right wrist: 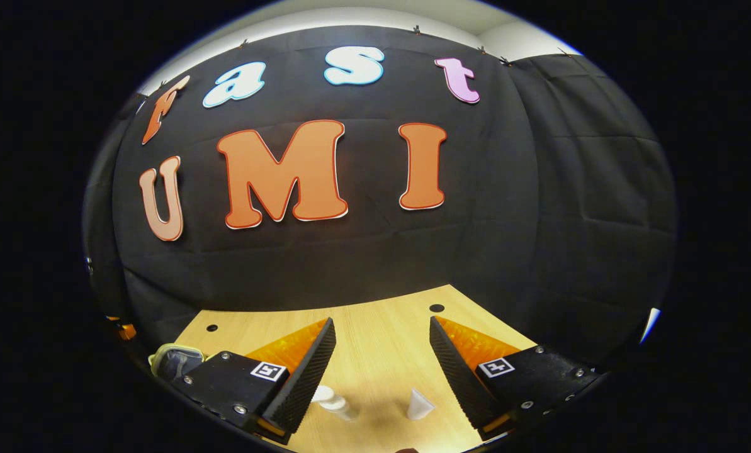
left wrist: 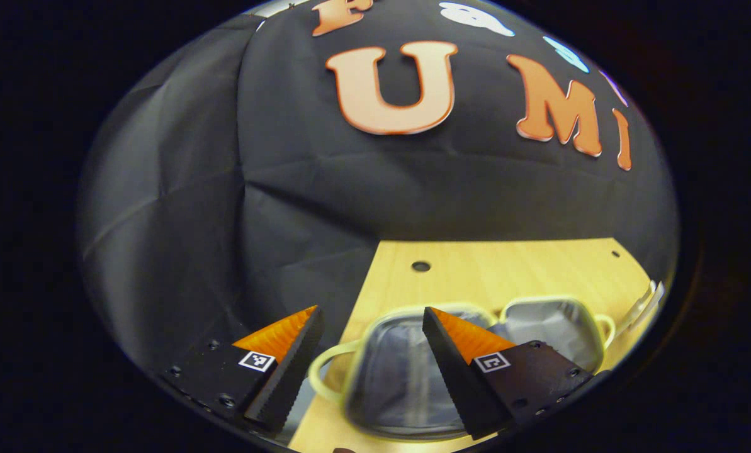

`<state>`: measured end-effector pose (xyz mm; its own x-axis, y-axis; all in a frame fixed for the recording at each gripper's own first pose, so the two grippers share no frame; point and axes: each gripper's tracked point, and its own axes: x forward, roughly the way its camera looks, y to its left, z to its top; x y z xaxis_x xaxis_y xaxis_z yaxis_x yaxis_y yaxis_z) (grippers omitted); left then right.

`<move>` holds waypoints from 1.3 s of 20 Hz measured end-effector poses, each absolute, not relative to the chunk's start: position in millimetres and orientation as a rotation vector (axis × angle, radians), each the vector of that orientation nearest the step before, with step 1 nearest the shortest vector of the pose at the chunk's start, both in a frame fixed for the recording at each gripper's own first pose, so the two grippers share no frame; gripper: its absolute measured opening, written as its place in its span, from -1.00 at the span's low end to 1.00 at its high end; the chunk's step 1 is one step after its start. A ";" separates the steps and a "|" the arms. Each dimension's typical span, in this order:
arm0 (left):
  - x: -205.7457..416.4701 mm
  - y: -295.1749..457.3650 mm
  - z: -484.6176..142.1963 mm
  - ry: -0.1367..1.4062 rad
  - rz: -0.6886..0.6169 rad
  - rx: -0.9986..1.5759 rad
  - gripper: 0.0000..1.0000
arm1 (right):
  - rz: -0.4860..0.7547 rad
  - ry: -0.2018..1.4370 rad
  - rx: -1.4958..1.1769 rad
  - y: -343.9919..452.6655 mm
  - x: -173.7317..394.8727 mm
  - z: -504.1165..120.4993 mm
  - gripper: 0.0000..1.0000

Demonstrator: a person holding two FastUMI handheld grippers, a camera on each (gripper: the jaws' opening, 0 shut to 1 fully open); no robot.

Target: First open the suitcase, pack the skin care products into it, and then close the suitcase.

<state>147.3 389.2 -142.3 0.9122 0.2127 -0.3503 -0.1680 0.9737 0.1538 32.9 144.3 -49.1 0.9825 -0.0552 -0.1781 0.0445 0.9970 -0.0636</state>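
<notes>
The small suitcase lies open on the wooden table [left wrist: 507,270], pale yellow-green at the rims with grey lining. In the left gripper view one half [left wrist: 394,377] sits just below and between my fingers, and the other half [left wrist: 551,327] lies to its right. A loop handle [left wrist: 321,377] sticks out on the left. My left gripper [left wrist: 371,309] hovers open above it, holding nothing. In the right gripper view a small white bottle [right wrist: 334,402] and a white tube [right wrist: 419,406] lie on the table below my right gripper [right wrist: 382,321], which is open and holds nothing.
A corner of the suitcase [right wrist: 174,360] shows at the far left of the right gripper view. A clear object [left wrist: 644,303] lies at the table's right edge beyond the suitcase. The tabletop has small round holes [left wrist: 420,266] near the black cloth wall.
</notes>
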 end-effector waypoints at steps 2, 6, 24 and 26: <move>155.8 331.3 -108.5 0.274 0.157 0.086 0.96 | -0.045 0.175 -0.075 126.6 35.1 -51.6 0.90; 144.0 224.2 -67.9 0.146 0.086 0.092 0.96 | -0.015 0.190 -0.077 96.0 40.1 -62.9 0.90; 66.9 -88.3 -262.1 0.286 -0.268 0.178 0.94 | 0.024 0.300 -0.050 4.5 51.7 -145.7 0.91; 67.3 -98.2 -292.3 0.332 -0.288 0.190 0.94 | 0.023 0.321 -0.056 0.0 50.9 -157.6 0.90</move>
